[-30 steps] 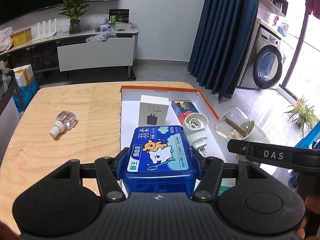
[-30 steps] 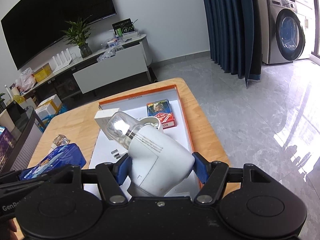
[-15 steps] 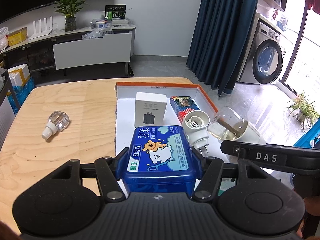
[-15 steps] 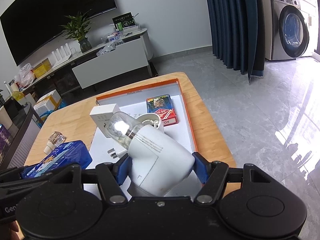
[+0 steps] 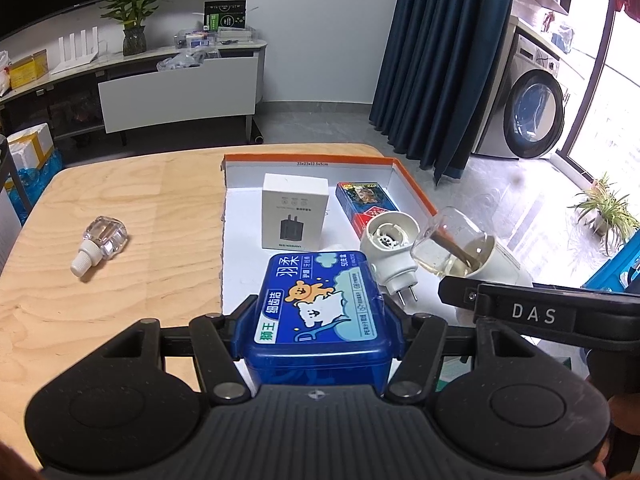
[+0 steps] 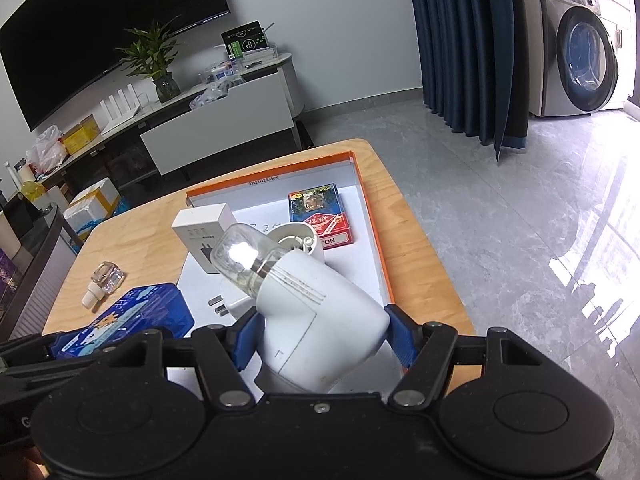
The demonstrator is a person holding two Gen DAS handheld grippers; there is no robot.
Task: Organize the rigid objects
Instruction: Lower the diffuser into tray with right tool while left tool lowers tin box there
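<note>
My left gripper (image 5: 320,332) is shut on a blue floss-pick box (image 5: 318,312), held above the near part of the orange-rimmed white tray (image 5: 412,184). My right gripper (image 6: 322,340) is shut on a white plug-in device with a clear bottle (image 6: 316,312), above the tray's near right; it also shows in the left wrist view (image 5: 456,248). In the tray lie a white charger box (image 5: 294,216), a red-blue card box (image 5: 364,204) and a second white plug-in device (image 5: 390,250). A loose clear bottle (image 5: 100,242) lies on the wooden table (image 5: 120,200), left of the tray.
The table's right edge (image 6: 416,216) drops to a grey tiled floor. A TV cabinet with a plant (image 5: 132,20) stands behind, a dark blue curtain (image 5: 440,60) and a washing machine (image 5: 532,116) to the right.
Both grippers keep their hold. The views have shifted slightly, with the tray and table contents now a little lower and nearer in frame.
</note>
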